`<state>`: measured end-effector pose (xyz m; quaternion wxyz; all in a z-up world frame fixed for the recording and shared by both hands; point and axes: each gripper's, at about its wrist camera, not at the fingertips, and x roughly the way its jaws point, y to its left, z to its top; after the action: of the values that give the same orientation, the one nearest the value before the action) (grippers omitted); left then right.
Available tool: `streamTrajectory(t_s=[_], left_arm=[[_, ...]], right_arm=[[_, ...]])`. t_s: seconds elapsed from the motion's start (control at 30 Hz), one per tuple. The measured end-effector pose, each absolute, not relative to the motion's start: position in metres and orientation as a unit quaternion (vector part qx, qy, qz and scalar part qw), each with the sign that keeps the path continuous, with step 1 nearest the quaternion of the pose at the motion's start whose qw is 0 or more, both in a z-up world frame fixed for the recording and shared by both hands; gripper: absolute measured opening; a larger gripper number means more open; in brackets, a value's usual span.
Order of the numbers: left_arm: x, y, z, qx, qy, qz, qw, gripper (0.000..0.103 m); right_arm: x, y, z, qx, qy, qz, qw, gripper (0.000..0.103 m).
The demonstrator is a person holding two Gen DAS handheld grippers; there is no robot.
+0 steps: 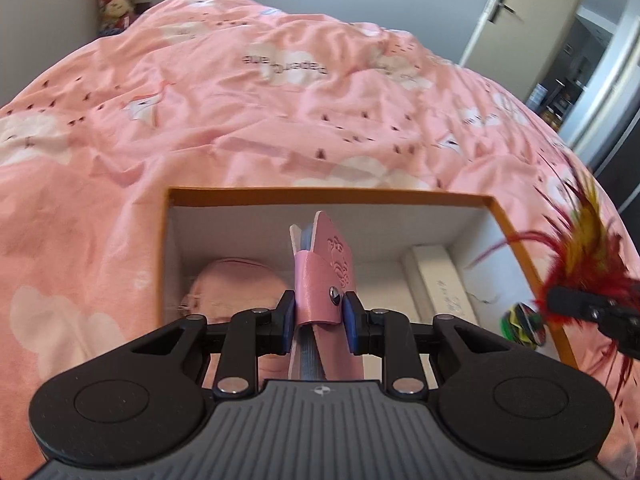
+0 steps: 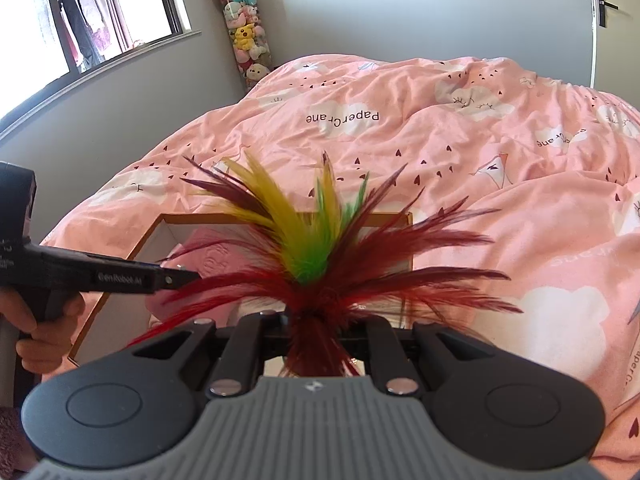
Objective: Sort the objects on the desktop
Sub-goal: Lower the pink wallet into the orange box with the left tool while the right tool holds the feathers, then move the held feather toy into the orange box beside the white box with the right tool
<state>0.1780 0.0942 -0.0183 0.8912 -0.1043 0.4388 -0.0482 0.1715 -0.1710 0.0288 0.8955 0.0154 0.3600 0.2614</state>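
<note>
Inside box (image 1: 506, 224) walls, left claw (image 1: 316, 322) pinches pink case (image 1: 326, 280).

Bright daylight, fisheye warp, slight blur

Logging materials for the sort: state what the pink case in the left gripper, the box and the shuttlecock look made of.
Pink case: smooth faux leather, seemingly; slight sheen, embossed motif, metal snap.
Box: stiff cardboard; orange rim, matte white inside.
Shuttlecock: dyed feathers in red, yellow and green; wispy barbs.
</note>
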Motion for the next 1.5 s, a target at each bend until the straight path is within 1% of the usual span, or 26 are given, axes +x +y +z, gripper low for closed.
streamTrajectory(t_s=[0.2, 0.4, 0.53, 0.63, 0.7, 0.8, 0.93, 1.27, 1.5], left_arm=[[0.186, 0.111, -0.026, -0.108, 0.450, -0.018, 0.886, 0.028], [0.189, 0.100, -0.029, -0.058, 0.452, 0.002, 0.890, 0.030], [0.186, 0.085, -0.032, 0.018, 0.443, 0.019, 0.896, 0.039], [0.182, 0.079, -0.034, 0.047, 0.436, 0.020, 0.899, 0.042], [0.179, 0.071, -0.035, 0.089, 0.430, 0.028, 0.898, 0.046], [0.176, 0.056, -0.042, 0.177, 0.426, 0.040, 0.886, 0.046], [0.173, 0.046, -0.052, 0.230, 0.422, 0.040, 0.876, 0.048], [0.182, 0.056, -0.043, 0.199, 0.437, 0.019, 0.877, 0.048], [0.182, 0.056, -0.048, 0.222, 0.441, 0.014, 0.869, 0.047]], right_arm=[[0.181, -0.161, 0.021, 0.013, 0.366, 0.269, 0.891, 0.013], [0.183, -0.159, 0.020, 0.006, 0.368, 0.266, 0.891, 0.013], [0.182, -0.161, 0.021, 0.006, 0.368, 0.262, 0.892, 0.013], [0.180, -0.161, 0.022, 0.004, 0.366, 0.262, 0.893, 0.013], [0.178, -0.161, 0.023, 0.004, 0.365, 0.261, 0.893, 0.013], [0.177, -0.162, 0.024, 0.002, 0.364, 0.258, 0.895, 0.013], [0.178, -0.164, 0.026, 0.002, 0.363, 0.256, 0.896, 0.014], [0.181, -0.170, 0.034, -0.003, 0.352, 0.245, 0.903, 0.014], [0.186, -0.154, 0.035, 0.005, 0.353, 0.292, 0.889, 0.014]])
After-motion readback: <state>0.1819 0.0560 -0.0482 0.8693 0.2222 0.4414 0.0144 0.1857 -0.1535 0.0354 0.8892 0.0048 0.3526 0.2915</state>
